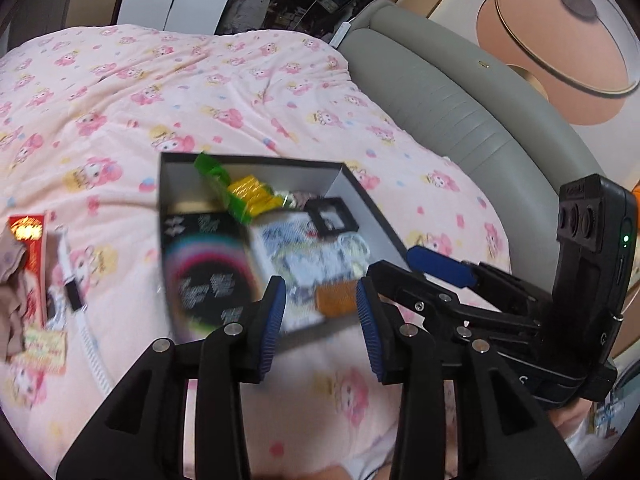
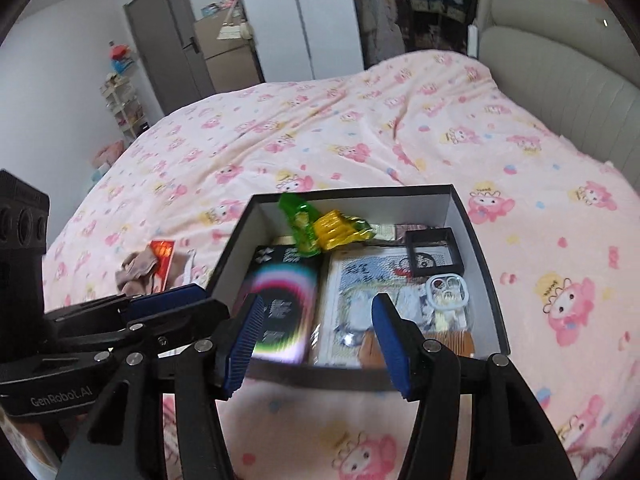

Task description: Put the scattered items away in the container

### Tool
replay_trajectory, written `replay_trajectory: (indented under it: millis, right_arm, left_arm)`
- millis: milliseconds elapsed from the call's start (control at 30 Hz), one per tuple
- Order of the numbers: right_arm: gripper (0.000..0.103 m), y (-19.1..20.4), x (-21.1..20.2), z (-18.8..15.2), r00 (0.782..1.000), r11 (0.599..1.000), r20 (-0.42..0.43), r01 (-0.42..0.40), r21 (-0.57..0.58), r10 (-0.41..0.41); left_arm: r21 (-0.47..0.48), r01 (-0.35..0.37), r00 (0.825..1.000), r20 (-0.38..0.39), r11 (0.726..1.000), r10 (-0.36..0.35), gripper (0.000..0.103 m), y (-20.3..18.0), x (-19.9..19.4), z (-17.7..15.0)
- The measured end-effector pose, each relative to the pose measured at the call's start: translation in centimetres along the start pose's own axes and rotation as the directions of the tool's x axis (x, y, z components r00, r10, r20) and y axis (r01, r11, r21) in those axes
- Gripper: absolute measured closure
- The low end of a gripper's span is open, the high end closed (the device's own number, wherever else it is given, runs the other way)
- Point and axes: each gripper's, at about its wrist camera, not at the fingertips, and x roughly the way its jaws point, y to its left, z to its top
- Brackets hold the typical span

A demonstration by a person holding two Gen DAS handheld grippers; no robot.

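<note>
Nearest the lens, the left gripper (image 1: 320,326) is held over the pink bedspread (image 1: 240,92) with its blue-padded fingers (image 1: 272,328) spread and nothing between them. Toward the left edge of the bed, a red packet (image 1: 32,256), a beige cloth (image 1: 12,292) and a white strap (image 1: 80,312) are seen lying together, outside the box. At the middle, the dark box (image 2: 486,264) is set on the bedspread near its front edge; a black card (image 2: 280,312), a green wrapper (image 2: 300,224), a yellow packet (image 2: 332,224), a small black frame (image 2: 434,252), a white ring-shaped piece (image 2: 446,290) and an orange comb (image 1: 336,298) are held inside it. To the right, the right gripper (image 2: 316,344) is poised at the box's near wall, fingers apart and empty.
</note>
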Motion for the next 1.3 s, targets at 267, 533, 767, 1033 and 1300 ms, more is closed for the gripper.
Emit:
replay_trajectory:
  millis: [267, 533, 767, 1033, 1300]
  right_arm:
    - [0.050, 7.8, 0.7, -1.5, 0.991, 0.990, -0.050, -0.125, -0.068, 0.121]
    - [0.050, 16.3, 6.7, -2.5, 0.929, 0.928, -0.205, -0.340, -0.152, 0.307]
    - [0.050, 20.6, 13.9, -2.6, 0.889, 0.913, -0.336, -0.377, -0.156, 0.310]
    - [0.050, 23.9, 21.5, -2.1, 0.852, 0.919, -0.429, -0.379, -0.108, 0.300]
    - [0.050, 24.3, 23.6, -2.8, 0.841, 0.926, -0.460, -0.365, -0.094, 0.285]
  left_arm:
    - [-0.136, -0.050, 0.997, 0.058, 0.989, 0.059, 0.068, 5.6, -6.9, -3.9]
    - [-0.316, -0.215, 0.959, 0.109, 0.924, 0.261, 0.067, 15.3, -12.1, -7.6]
    - [-0.485, -0.295, 0.929, 0.057, 0.823, 0.367, 0.067, 26.1, -11.6, -10.1]
    - [-0.542, -0.286, 0.938, 0.010, 0.790, 0.346, 0.059, 32.3, -7.8, -10.0]
    - [-0.547, -0.293, 0.940, -0.014, 0.784, 0.342, 0.083, 34.7, -4.7, -8.7]
